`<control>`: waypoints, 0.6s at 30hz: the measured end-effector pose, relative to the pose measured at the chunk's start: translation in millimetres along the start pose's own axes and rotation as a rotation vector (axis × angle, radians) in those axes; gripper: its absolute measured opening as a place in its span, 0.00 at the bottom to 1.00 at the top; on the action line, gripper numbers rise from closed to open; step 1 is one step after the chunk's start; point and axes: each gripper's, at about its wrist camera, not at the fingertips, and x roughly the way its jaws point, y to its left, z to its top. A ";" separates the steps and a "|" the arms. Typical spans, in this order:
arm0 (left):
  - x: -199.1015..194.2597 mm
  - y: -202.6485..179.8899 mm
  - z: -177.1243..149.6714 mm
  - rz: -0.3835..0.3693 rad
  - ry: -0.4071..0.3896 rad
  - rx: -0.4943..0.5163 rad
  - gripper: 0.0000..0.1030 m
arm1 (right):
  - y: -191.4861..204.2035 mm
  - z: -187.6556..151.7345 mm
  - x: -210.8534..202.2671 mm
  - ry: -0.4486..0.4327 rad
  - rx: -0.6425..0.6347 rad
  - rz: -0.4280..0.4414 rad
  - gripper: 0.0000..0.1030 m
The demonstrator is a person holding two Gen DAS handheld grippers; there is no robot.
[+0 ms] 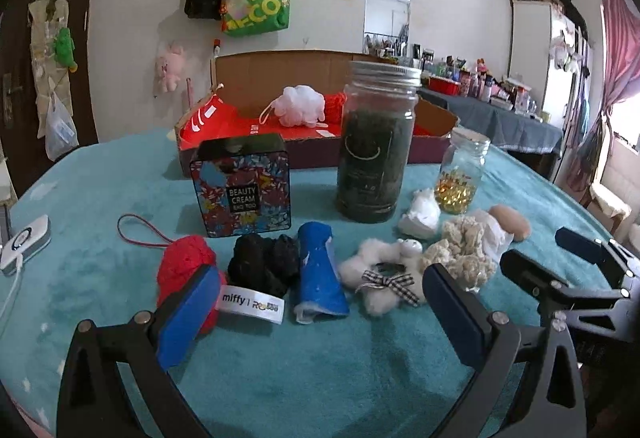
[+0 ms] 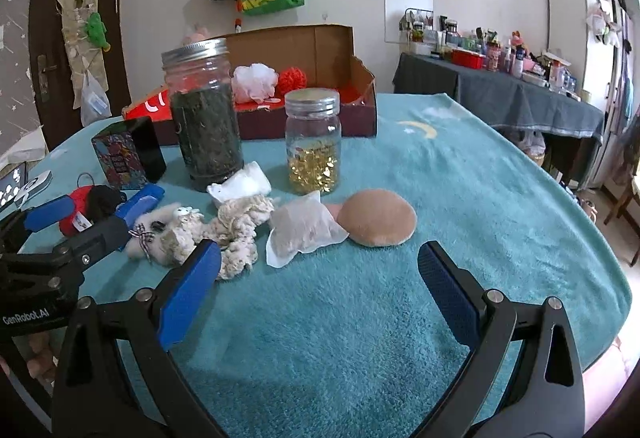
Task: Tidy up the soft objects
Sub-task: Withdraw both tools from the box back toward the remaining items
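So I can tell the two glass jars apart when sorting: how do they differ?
The tall jar stands clearly higher than the short jar. The tall jar is packed most of the way up with dark green, leafy-looking material; the short jar holds golden capsule-like pieces only in its lower half. In the right wrist view the tall jar sits left of the short jar. Both stand upright on the teal cloth, are clear glass, and wear silver screw lids.

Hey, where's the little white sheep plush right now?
The sheep plush lies on the teal blanket, in the front row between the blue roll and the cream scrunchie, ahead of the open left gripper.
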 end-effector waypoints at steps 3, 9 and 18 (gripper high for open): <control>-2.5 1.1 0.1 0.013 -0.004 0.007 1.00 | -1.8 -0.7 2.8 0.007 0.004 0.000 0.98; -15.8 14.9 9.1 0.021 -0.022 -0.010 1.00 | -3.4 2.9 2.5 0.006 0.011 0.025 0.98; -11.6 55.6 22.1 0.077 0.033 -0.022 1.00 | 11.3 18.5 10.9 0.048 0.013 0.219 0.97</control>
